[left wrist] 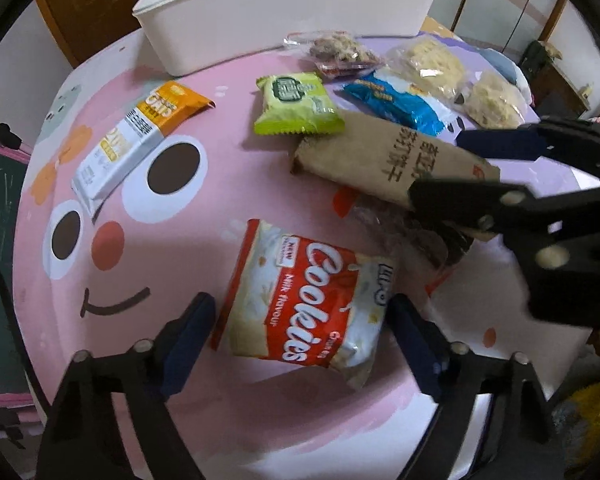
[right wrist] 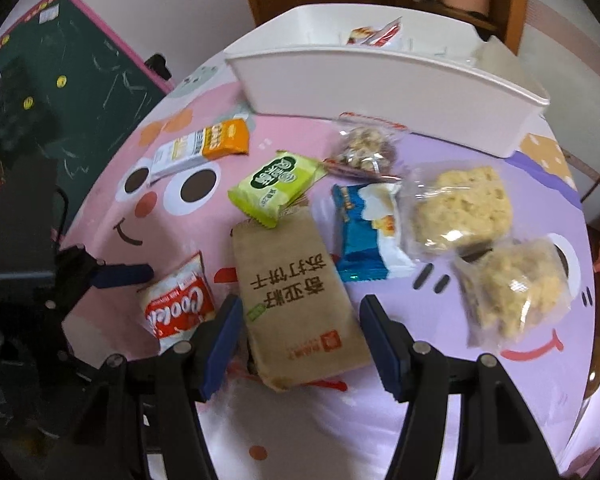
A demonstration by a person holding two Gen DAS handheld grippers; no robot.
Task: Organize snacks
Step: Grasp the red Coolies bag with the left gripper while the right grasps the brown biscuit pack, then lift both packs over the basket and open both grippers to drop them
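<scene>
A red-and-white Cookies packet lies on the pink tabletop between the open fingers of my left gripper; it also shows in the right wrist view. A brown paper cracker pack lies between the open fingers of my right gripper; it also shows in the left wrist view, where the right gripper straddles its end. Neither gripper holds anything. A white bin stands at the table's back with a red-and-white packet inside.
Loose on the table: an orange-and-white chips pack, a green packet, a blue packet, a clear bag of nuts and two clear-wrapped rice cakes. A chalkboard stands left of the table.
</scene>
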